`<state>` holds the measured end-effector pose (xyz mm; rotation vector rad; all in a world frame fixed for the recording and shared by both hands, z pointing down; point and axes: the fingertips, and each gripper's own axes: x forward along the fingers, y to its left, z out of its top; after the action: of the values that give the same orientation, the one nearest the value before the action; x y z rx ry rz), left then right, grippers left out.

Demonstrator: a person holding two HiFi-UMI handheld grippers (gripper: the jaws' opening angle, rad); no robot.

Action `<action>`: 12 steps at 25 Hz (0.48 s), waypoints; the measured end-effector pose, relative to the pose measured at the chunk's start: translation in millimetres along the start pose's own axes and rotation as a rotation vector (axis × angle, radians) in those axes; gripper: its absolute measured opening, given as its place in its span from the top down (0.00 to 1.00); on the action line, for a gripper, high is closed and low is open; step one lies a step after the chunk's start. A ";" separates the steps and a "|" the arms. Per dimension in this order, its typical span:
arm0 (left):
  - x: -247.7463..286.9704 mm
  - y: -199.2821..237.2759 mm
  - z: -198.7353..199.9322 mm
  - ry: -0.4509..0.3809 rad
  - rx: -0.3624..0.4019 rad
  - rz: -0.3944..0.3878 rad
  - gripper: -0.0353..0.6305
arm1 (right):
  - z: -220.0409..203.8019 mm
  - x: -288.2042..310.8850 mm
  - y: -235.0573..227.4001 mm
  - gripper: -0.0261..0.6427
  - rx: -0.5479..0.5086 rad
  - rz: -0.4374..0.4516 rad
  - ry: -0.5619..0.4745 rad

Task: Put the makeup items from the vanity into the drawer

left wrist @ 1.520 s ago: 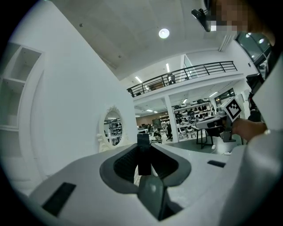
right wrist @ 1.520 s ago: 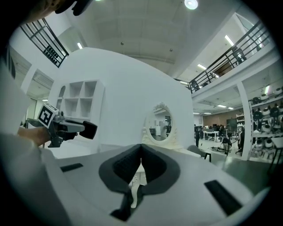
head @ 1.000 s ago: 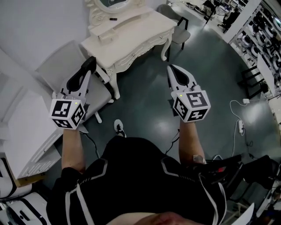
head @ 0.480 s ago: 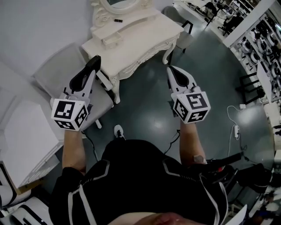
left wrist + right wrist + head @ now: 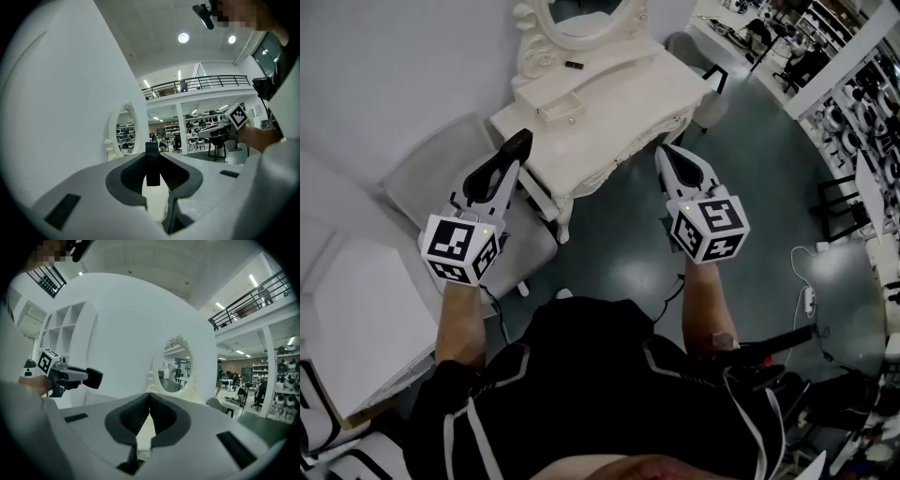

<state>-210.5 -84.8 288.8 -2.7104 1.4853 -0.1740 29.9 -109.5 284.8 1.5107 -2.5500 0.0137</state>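
vanity (image 5: 619, 103) nearer — mirror (image 5: 586, 19) fuller, left gripper (image 5: 519, 141), right gripper (image 5: 664, 152) closer (both)

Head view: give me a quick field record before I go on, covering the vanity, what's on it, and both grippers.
vanity: white, ahead of both grippers, not yet reached
on vanity: one small dark item near the mirror
left gripper: jaws closed on a small dark block, kind unclear
right gripper: jaws together, nothing between them
grey chair: left of the vanity
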 end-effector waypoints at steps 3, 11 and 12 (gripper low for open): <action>9.1 17.8 1.4 0.006 0.002 0.001 0.81 | 7.1 22.3 4.0 0.95 -0.011 0.018 -0.005; 50.0 47.7 1.5 -0.001 0.014 0.050 0.81 | 6.7 87.8 -11.4 0.95 -0.033 0.074 -0.002; 57.7 50.7 0.5 0.001 0.018 0.058 0.81 | 6.4 99.0 -15.8 0.95 -0.037 0.088 -0.003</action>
<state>-222.1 -160.7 288.0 -2.6496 1.5531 -0.1859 -3.7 -203.9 292.7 1.3856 -2.6024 -0.0248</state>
